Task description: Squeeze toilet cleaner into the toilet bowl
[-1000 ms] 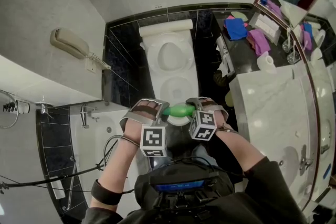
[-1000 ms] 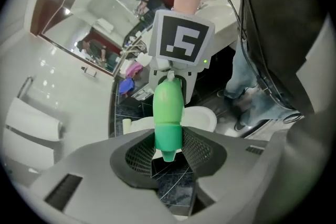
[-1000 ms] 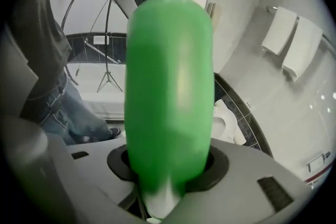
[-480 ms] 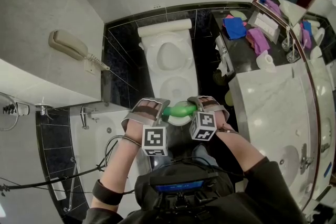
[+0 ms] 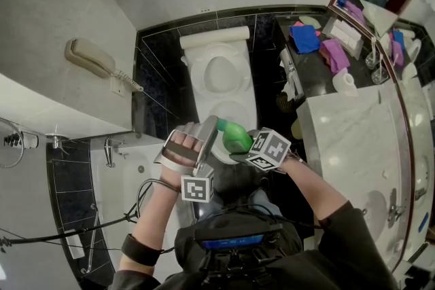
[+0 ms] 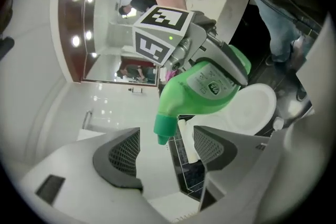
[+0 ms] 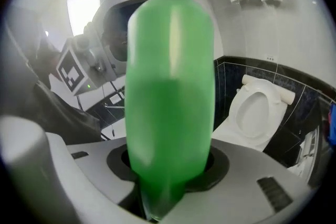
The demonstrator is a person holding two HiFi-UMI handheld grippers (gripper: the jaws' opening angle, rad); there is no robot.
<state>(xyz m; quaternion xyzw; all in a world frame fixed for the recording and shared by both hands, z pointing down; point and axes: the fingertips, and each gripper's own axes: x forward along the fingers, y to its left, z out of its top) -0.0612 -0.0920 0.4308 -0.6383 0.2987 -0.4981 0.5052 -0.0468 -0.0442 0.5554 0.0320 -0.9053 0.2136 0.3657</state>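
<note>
Head view — green cleaner bottle [image 5: 233, 134] is held in the air just before the toilet bowl [image 5: 204, 78]. Right gripper [image 7: 168, 176]: jaws are clamped on the bottle's body. Left gripper [image 6: 167, 149]: jaws are spread, having just been opening — the bottle's cap is seen between the pads, untouched.

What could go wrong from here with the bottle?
1. Only the right gripper holds the bottle. The left gripper's jaws have just been opening, with the cap between them, untouched. The smooth, rounded bottle could slip when tipped.
2. The bottle sits short of the bowl, so squeezing now would likely put cleaner outside it.
</note>
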